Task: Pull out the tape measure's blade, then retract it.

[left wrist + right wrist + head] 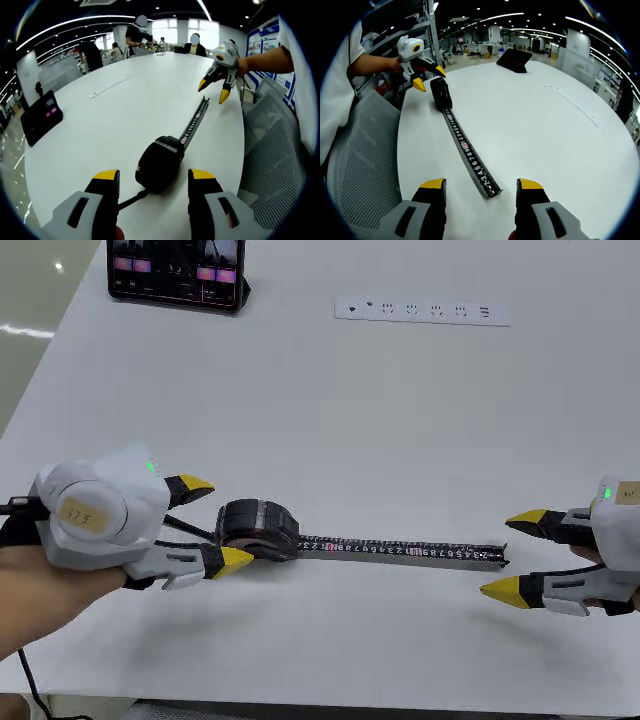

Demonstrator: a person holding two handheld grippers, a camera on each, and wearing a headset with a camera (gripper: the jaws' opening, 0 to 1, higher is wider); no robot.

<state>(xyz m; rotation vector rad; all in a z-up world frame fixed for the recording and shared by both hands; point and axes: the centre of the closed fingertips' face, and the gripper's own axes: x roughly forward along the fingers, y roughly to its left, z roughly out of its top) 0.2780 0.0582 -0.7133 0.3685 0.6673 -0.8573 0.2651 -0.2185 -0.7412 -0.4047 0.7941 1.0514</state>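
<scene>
Yellow-tipped jaws of the left gripper (221, 522) stand open, one on each side of the tape measure case (258, 528). In the left gripper view, a gap shows between each jaw and the case, so the case is not clamped. A thin black cord (131, 200) runs back from the case toward the left-hand jaw in that view.

The right gripper (503, 556) is also open. Its two yellow tips flank the free end of the blade (400, 549) without touching it. In the right gripper view, the blade end (491, 191) lies just ahead of the jaws and between them.

The case is black and rounded, and it rests on the white table (330, 400) near the front edge. The blade is extended and lies flat on the table surface. It runs straight from the case toward the right gripper, with its printed scale facing up.

At the far side of the table, a dark tablet (178, 270) is propped upright with its screen lit. A white power strip (420, 311) lies flat to the right of the tablet and well apart from it.
</scene>
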